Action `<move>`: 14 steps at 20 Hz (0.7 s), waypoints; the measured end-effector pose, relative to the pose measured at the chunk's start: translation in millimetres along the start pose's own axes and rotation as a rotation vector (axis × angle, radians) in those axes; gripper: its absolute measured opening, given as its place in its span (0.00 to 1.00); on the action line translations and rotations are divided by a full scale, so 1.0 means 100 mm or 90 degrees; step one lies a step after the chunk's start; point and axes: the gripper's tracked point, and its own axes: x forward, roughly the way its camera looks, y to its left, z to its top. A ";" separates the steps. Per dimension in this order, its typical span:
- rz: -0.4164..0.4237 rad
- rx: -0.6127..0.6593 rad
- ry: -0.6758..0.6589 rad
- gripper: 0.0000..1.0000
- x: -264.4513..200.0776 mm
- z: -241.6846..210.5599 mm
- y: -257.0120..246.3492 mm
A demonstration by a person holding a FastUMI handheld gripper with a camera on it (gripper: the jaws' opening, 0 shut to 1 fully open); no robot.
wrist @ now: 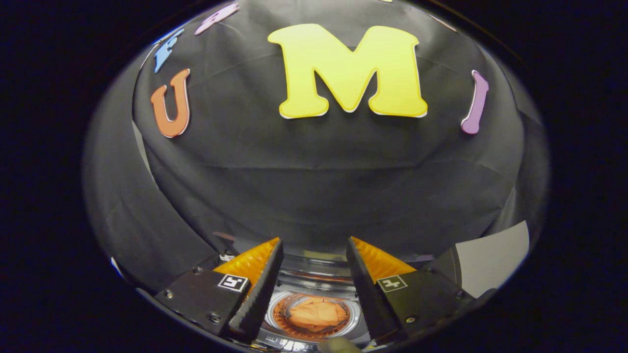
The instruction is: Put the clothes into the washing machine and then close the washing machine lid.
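The gripper [314,245] hangs above a top-loading washing machine [314,272], its jaws spread wide apart with nothing held between them. Down in the gap between the two jaws sits the machine's round drum opening [279,314], ringed by a shiny metal rim. Inside the drum lies a crumpled orange garment [316,314], bunched into a loose heap, well below the jaws and touching neither of them. The garment rests roughly midway between the left and right jaw, slightly nearer the camera than their tips. A pale, blurred object [338,345] juts in just below the drum rim, too soft to identify. Each jaw mount carries a small square black-and-white marker [232,282]. Beyond the jaws rises the booth's black cloth wall [314,186], creased in long horizontal folds. A pale grey panel [495,257] stands off to the right of the right jaw, against the cloth. Whether the machine's lid is raised cannot be told from this angle.
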 end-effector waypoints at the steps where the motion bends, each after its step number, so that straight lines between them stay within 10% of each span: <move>1: -0.005 0.002 -0.002 0.82 0.05 0.04 0.00; 14: -0.045 0.052 0.064 0.81 0.63 -0.06 -0.12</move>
